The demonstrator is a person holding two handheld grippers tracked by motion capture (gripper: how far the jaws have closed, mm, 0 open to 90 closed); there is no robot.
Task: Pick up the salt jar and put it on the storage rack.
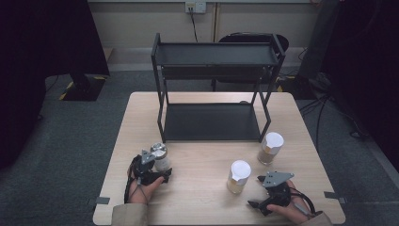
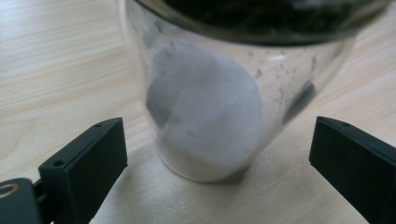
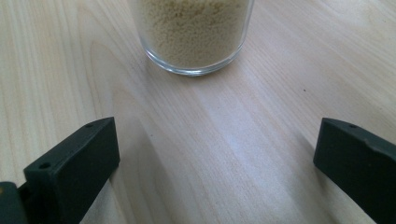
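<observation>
A clear glass jar [image 2: 210,107] with white powder inside stands on the light wooden table [image 2: 56,60]. The left gripper [image 2: 219,163] has two black jaws, one on each side of the jar. They are wide apart and do not touch the glass.

Looks like a lab or test room in an office building; grey carpet floor [image 1: 70,141]; small wooden table [image 1: 197,197] bearing a bare black metal shelf rack [image 1: 214,56]; loose cables [image 1: 324,103]; wall socket [image 1: 195,6]; yellow-black floor tape [image 1: 66,92].
</observation>
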